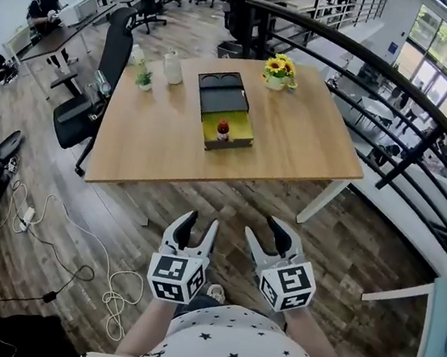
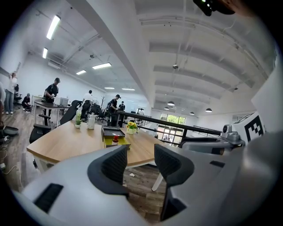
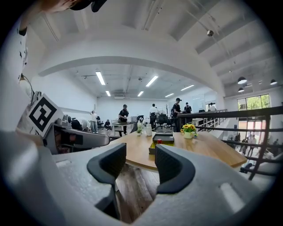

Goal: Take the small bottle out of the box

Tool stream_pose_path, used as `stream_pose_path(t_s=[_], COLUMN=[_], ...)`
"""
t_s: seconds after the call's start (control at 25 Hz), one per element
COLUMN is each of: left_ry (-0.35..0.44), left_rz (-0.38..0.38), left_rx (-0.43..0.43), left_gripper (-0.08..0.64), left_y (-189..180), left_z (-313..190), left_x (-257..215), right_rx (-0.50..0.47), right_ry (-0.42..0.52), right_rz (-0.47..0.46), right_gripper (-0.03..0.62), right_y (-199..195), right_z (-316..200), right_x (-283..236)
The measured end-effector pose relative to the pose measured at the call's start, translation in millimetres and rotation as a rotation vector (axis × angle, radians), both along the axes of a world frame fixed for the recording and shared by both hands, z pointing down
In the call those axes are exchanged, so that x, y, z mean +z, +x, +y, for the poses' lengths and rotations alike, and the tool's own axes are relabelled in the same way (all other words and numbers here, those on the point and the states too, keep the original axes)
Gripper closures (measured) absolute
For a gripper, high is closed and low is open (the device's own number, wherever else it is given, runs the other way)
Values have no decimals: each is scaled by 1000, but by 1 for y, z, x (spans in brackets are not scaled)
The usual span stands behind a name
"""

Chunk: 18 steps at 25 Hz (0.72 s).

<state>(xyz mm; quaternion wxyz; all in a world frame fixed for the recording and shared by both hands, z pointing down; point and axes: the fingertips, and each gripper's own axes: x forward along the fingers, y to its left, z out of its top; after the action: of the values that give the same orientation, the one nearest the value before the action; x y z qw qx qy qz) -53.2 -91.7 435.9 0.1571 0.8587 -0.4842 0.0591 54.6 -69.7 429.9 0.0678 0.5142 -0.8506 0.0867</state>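
Observation:
A small bottle with a red cap stands in the yellow-lined box on the wooden table; the box's dark lid lies open behind it. The same bottle shows far off in the left gripper view, and as a red spot in the right gripper view. My left gripper and right gripper hang side by side over the floor, well short of the table. Both stand open with nothing between the jaws.
A pot of yellow flowers, a white jar and a small green plant stand on the table's far side. A black chair sits at the left. Cables trail on the floor. A railing runs along the right.

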Motion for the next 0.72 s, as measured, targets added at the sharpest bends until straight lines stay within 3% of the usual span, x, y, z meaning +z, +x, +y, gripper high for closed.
stream_pose_path(t_s=[0.72], left_ry=[-9], left_rz=[12], left_rx=[5], left_gripper=[388], left_y=[-21], left_z=[-108], left_x=[6], right_rx=[16], right_ry=[6], right_rz=[18], right_gripper=[407], right_y=[-19], right_z=[-107], right_x=[3])
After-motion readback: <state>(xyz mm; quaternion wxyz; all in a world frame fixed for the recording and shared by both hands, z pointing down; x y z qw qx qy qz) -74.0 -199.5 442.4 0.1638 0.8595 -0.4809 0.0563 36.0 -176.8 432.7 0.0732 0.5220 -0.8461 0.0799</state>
